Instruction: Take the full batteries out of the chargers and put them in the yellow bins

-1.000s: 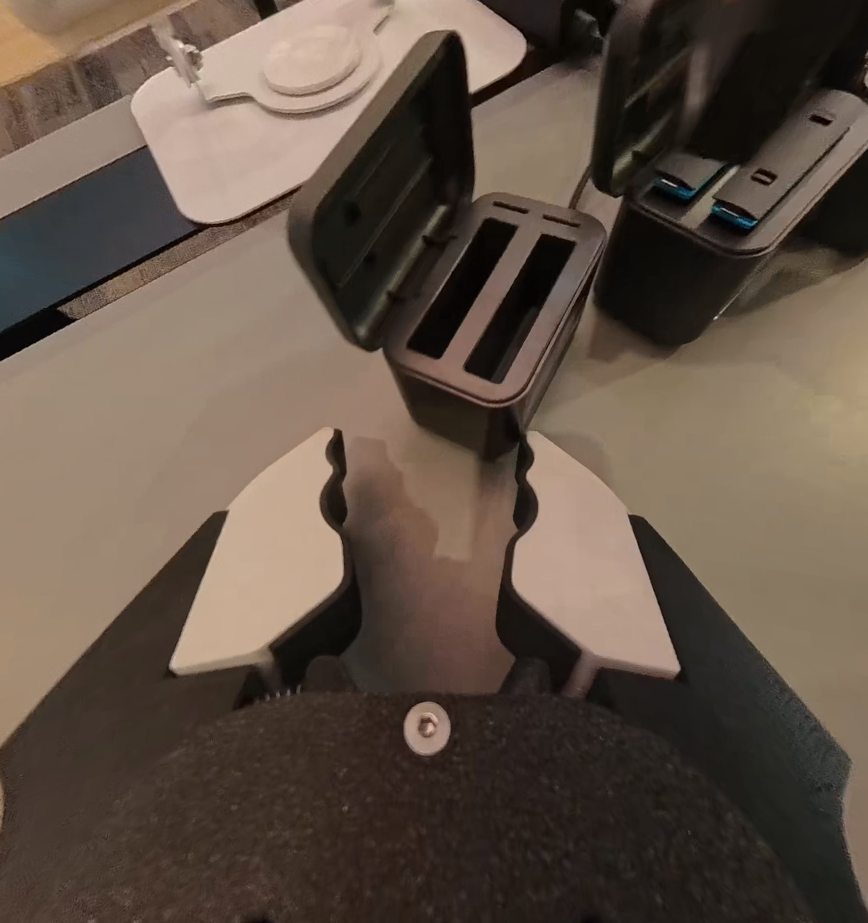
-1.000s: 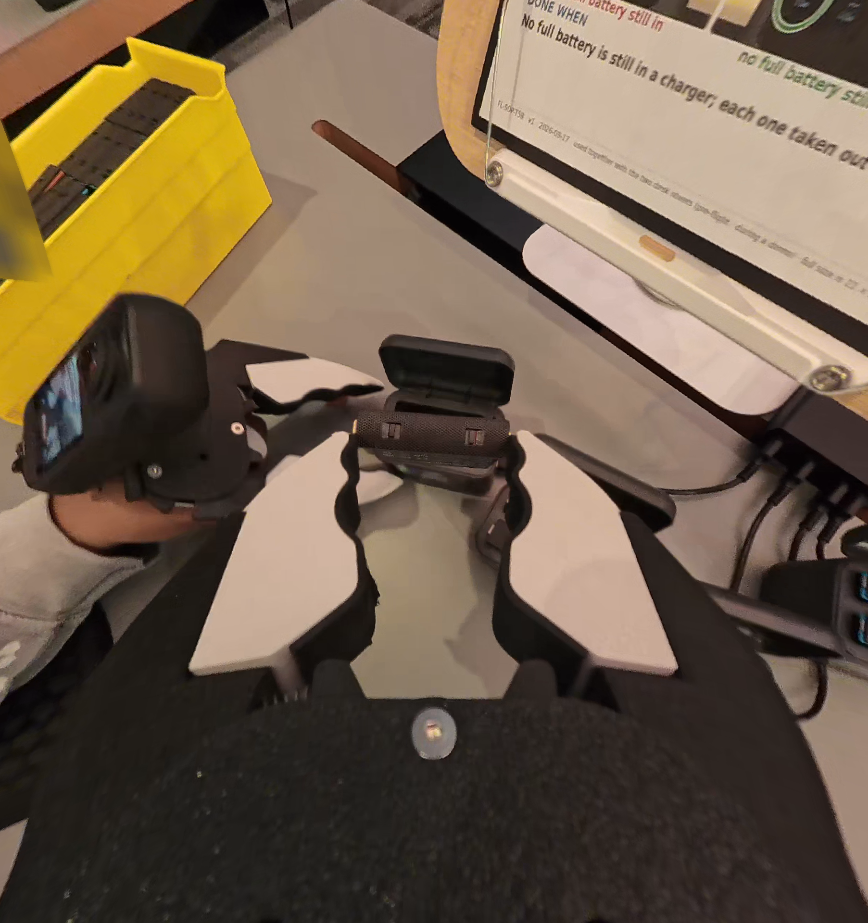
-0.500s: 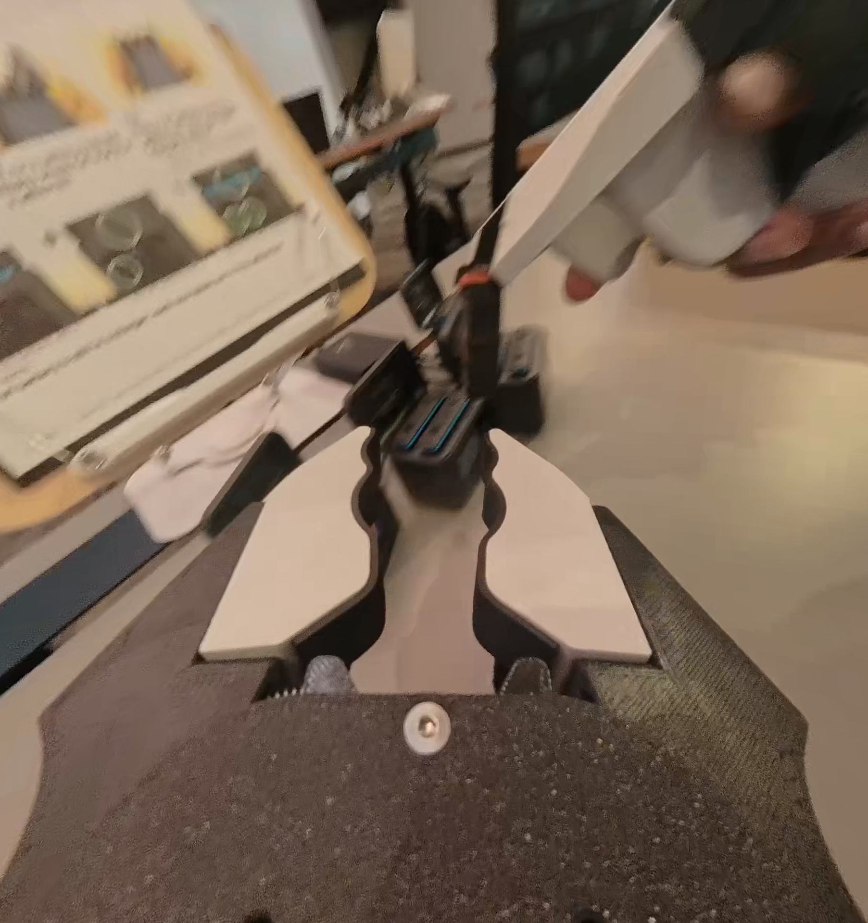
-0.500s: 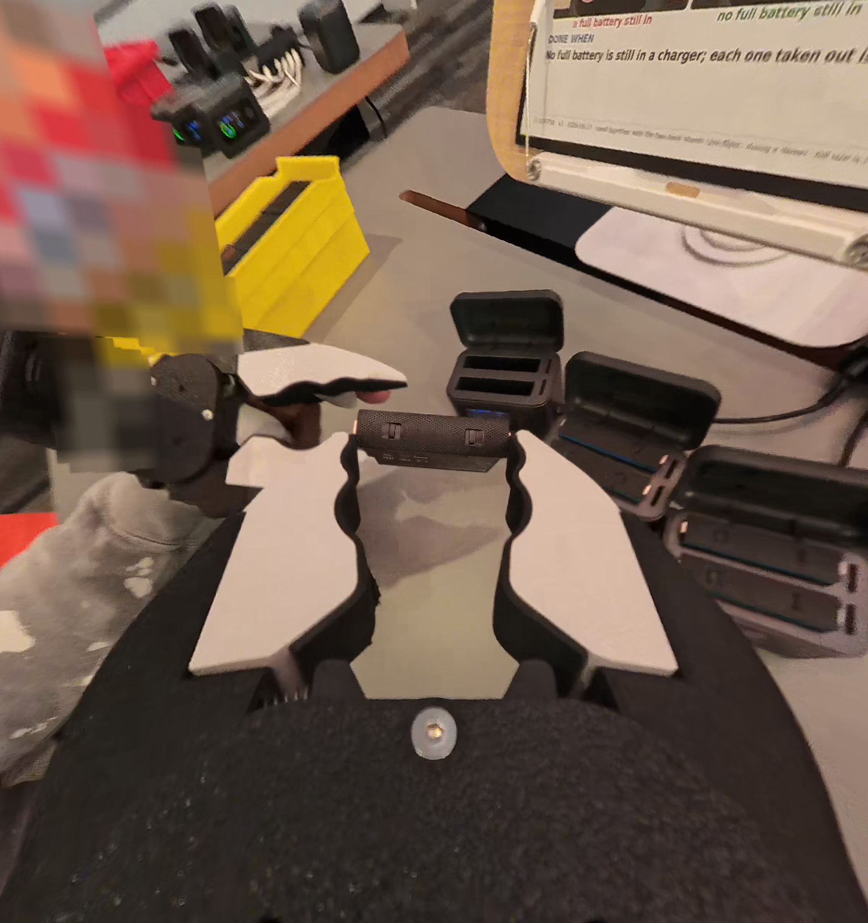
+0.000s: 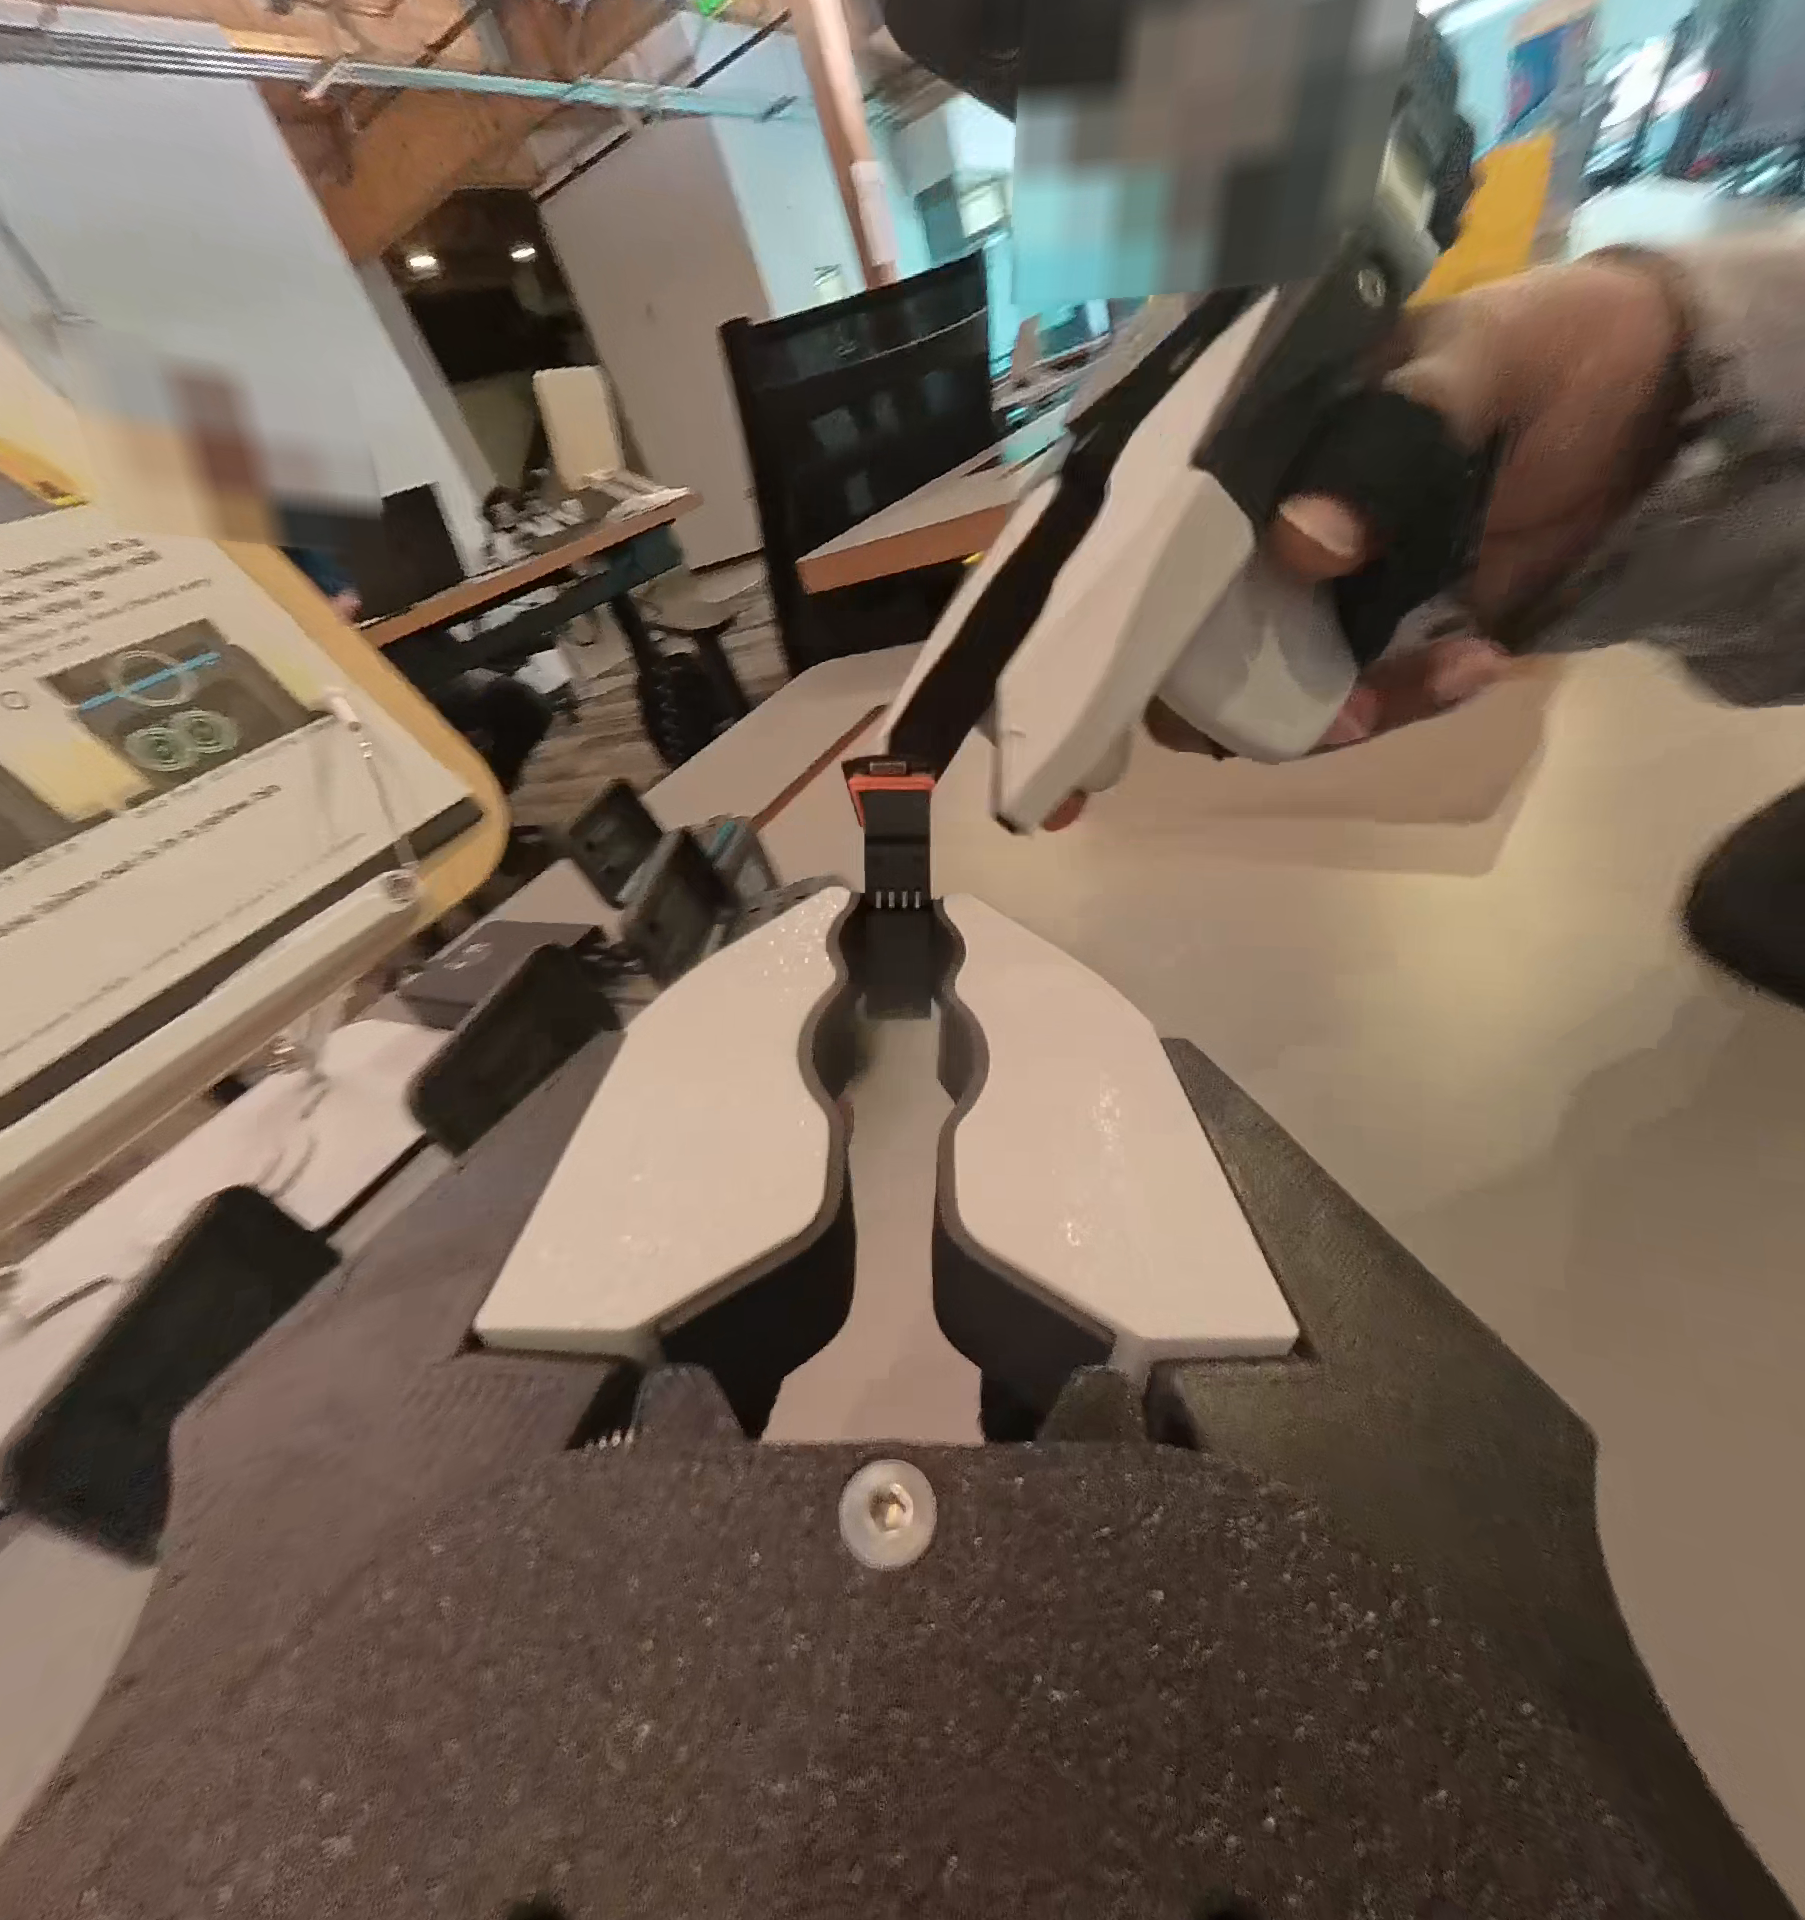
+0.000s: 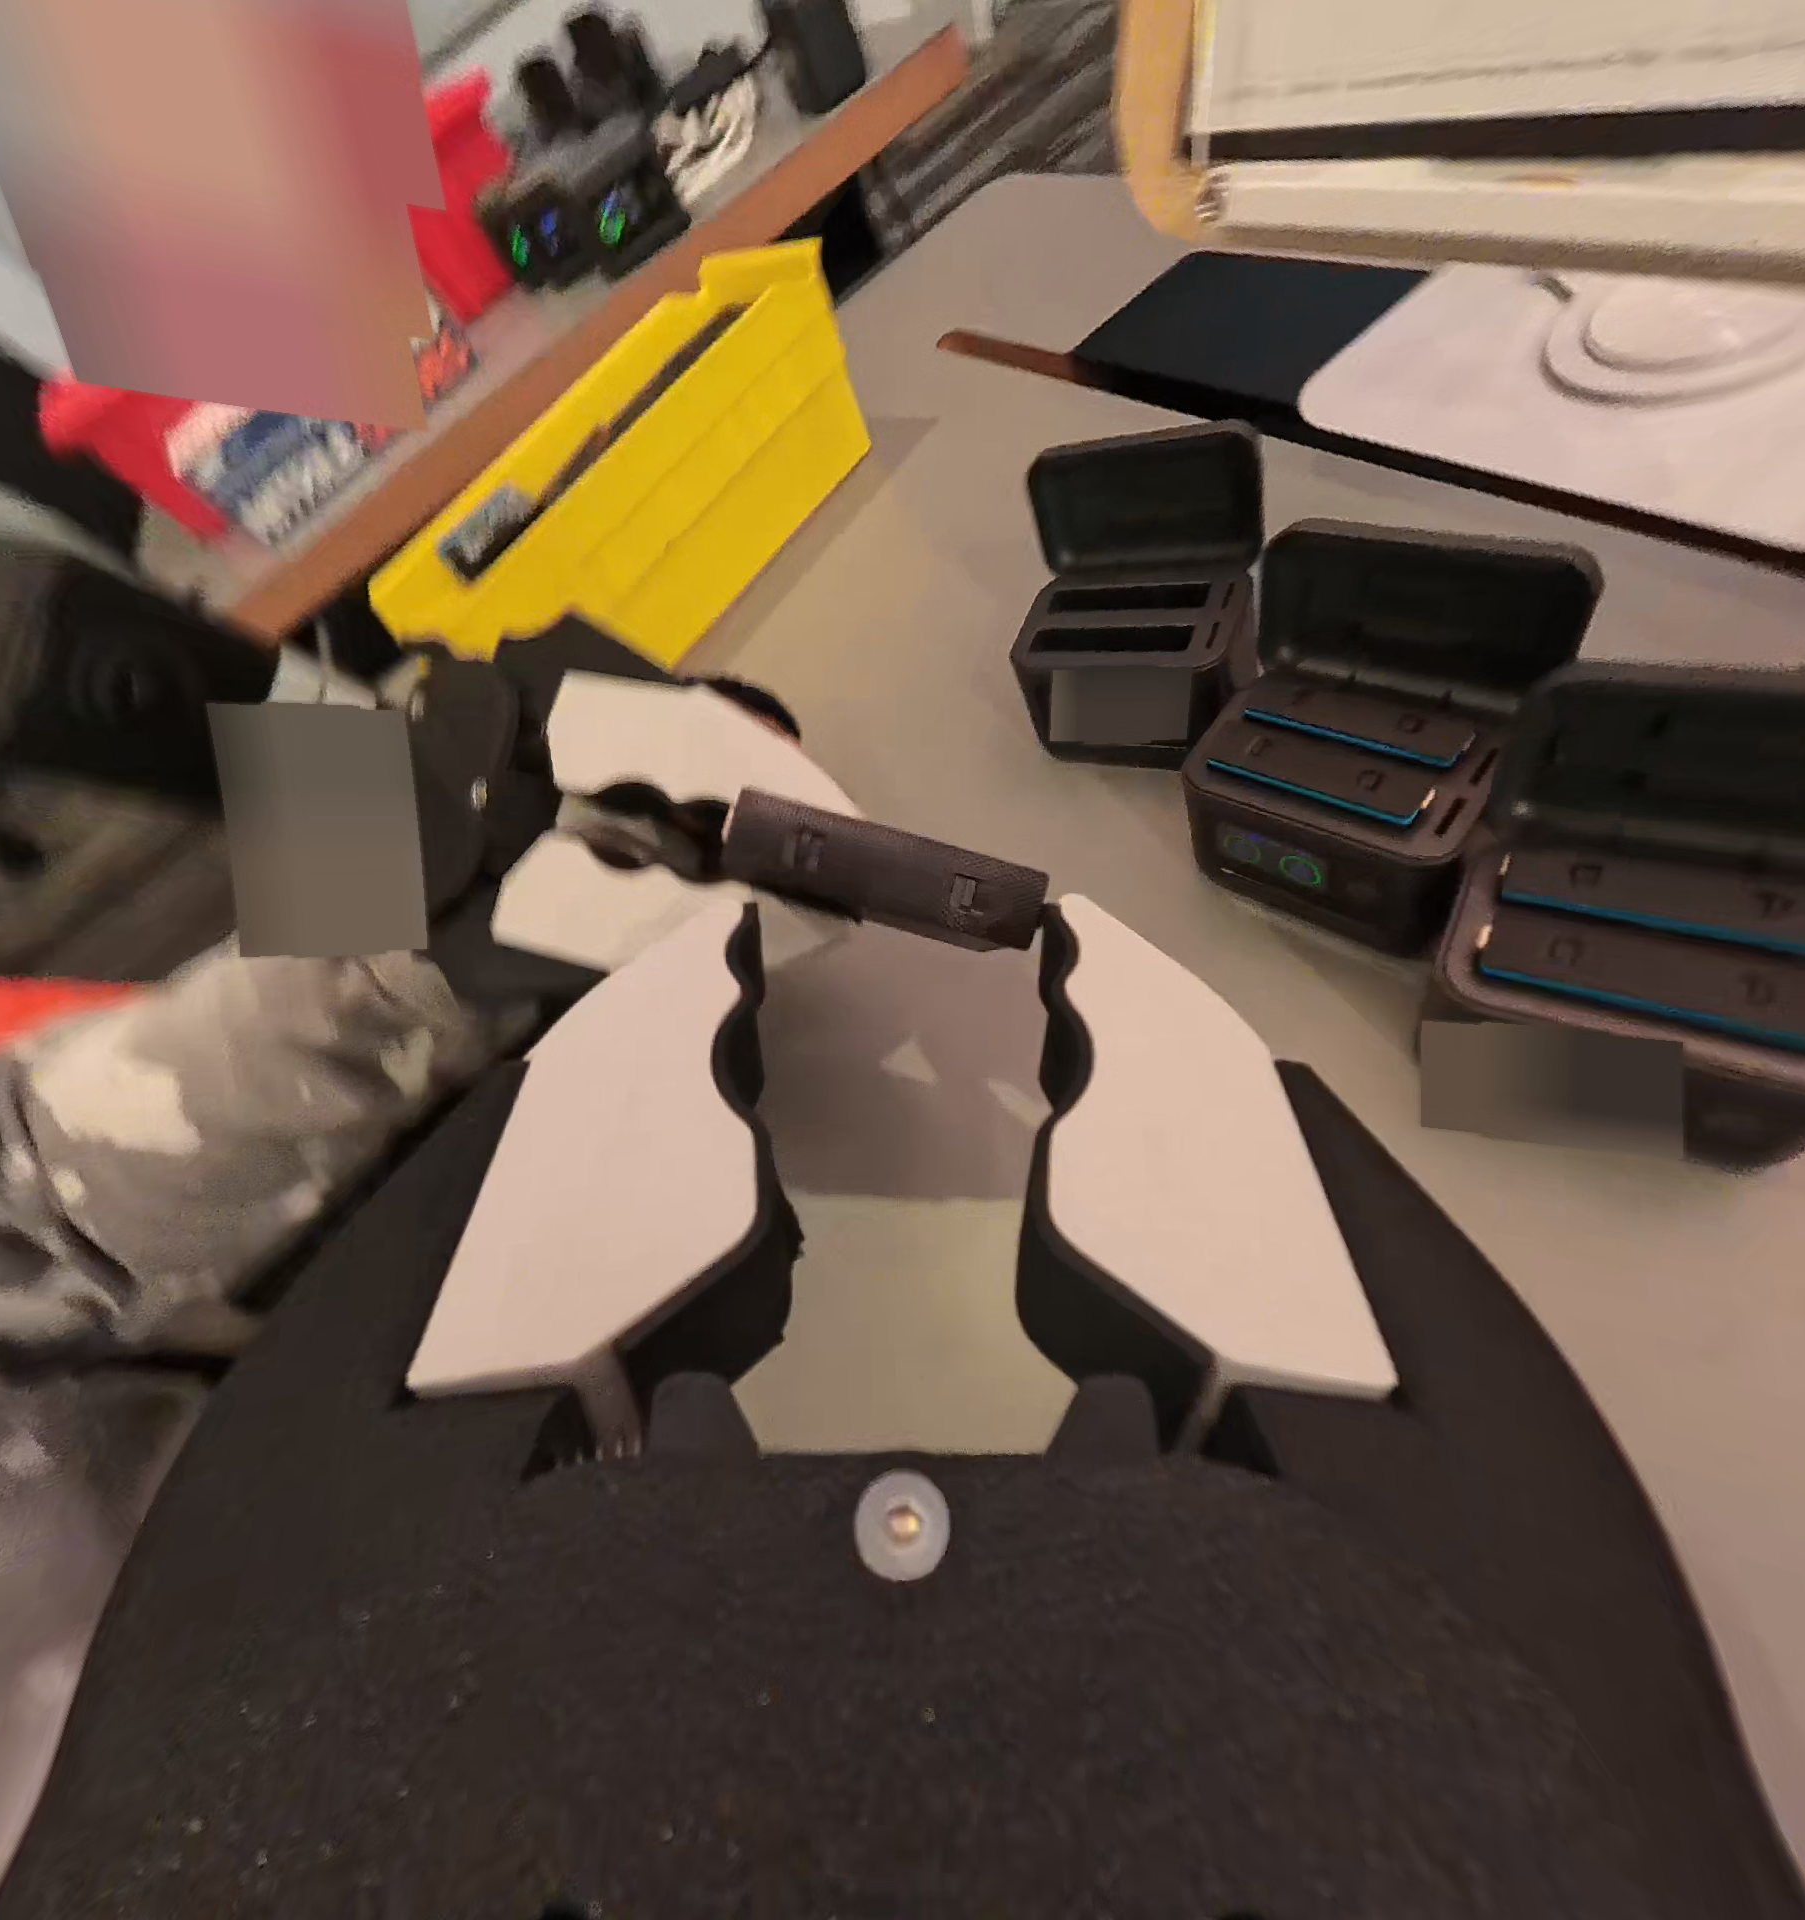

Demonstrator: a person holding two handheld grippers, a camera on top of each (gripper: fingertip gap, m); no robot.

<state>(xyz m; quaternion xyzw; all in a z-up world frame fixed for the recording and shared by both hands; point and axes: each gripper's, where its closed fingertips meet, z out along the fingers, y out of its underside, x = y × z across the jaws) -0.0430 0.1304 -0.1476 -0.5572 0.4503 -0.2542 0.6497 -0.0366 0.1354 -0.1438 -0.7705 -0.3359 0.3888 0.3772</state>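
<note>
Gripping: the left tool (image 5: 893, 920), fingers nearly together, pinches one end of the black battery (image 5: 893, 831) in the air above the bench (image 5: 1397, 1039).
Right tool (image 6: 896, 920): spread wide. The battery's other end touches its right finger, but contact with the left finger cannot be told.
Bin (image 6: 669, 468): yellow, far left on the bench, well apart from the battery.
Chargers: three in a row, lids up. The left charger (image 6: 1126, 634) is empty. The middle charger (image 6: 1334, 769) and the right charger (image 6: 1656, 935) each hold two batteries.
</note>
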